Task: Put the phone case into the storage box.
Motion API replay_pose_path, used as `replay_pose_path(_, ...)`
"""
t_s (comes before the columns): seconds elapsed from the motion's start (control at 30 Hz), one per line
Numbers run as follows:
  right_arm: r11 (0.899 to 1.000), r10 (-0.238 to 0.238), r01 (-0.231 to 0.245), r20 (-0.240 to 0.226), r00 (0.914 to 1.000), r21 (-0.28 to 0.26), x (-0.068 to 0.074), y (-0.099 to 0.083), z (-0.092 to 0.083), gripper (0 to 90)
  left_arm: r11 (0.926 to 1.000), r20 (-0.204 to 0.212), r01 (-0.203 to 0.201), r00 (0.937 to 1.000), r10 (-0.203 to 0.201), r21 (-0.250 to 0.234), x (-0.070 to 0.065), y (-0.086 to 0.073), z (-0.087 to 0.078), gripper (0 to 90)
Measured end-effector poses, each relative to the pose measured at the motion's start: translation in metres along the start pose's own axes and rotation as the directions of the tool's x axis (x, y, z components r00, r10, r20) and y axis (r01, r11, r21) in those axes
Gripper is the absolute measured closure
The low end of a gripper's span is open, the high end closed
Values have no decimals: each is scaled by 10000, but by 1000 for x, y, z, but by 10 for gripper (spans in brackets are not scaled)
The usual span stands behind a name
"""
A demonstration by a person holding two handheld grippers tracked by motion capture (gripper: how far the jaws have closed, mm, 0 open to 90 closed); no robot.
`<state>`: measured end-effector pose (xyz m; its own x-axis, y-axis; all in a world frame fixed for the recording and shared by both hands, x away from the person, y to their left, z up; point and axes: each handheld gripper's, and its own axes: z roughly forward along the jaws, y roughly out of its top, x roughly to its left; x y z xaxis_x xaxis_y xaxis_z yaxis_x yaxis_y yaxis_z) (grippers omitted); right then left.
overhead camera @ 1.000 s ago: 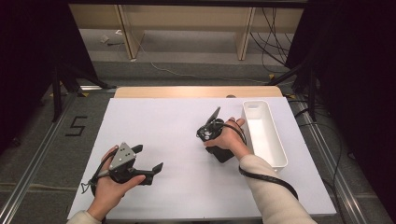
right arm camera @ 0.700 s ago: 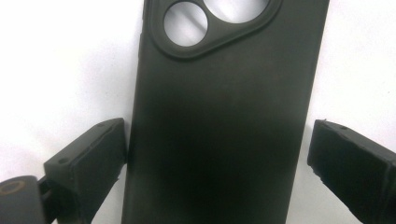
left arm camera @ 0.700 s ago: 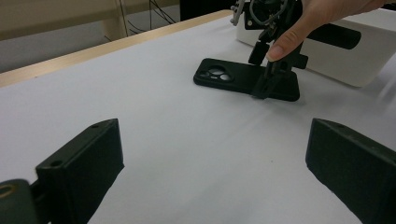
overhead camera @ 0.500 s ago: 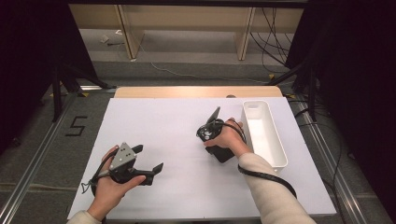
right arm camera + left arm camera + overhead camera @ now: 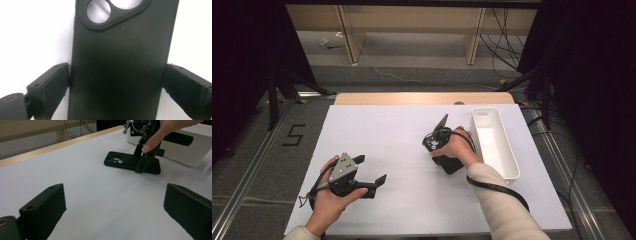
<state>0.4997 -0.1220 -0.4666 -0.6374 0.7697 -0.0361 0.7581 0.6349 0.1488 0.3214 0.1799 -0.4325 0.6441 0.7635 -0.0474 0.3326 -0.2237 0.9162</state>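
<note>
High view: a white counter carries a long white bin along its right side. The left gripper, held in the person's left hand near the counter's front left, lies low over the surface with its jaws spread wide and nothing between them. The right gripper, held in the right hand, stands just left of the bin, tilted steeply down toward the counter. A black phone case lies on the counter under that hand, mostly covered by it.

Left gripper view: the two black jaws rise from the lower corners, far apart, with bare white counter between them. Farther off, the phone case lies flat, back side up, its camera cutout toward the left. The right gripper comes down onto the case's right half, with the right hand above it. The white bin stands just behind the case.

Right gripper view: the phone case runs up the middle, with the camera cutout at the top. The jaws stand on either side of it, partly open: the left jaw appears to touch the case's edge, while the right jaw is just beside the opposite edge. Whether they press on the case cannot be told.
</note>
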Motion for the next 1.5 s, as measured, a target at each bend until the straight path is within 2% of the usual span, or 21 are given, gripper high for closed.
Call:
replay_pose_path(0.43,9996,138,-136,-83,9999,261,-1,3,0,100,10000,-2,-11,10000,11,2,1,0,0,38)
replay_pose_path(1.5,9990,279,-279,4,9996,363,2,4,-2,150,10000,-12,18,10000,-18,5,1,0,-1,38)
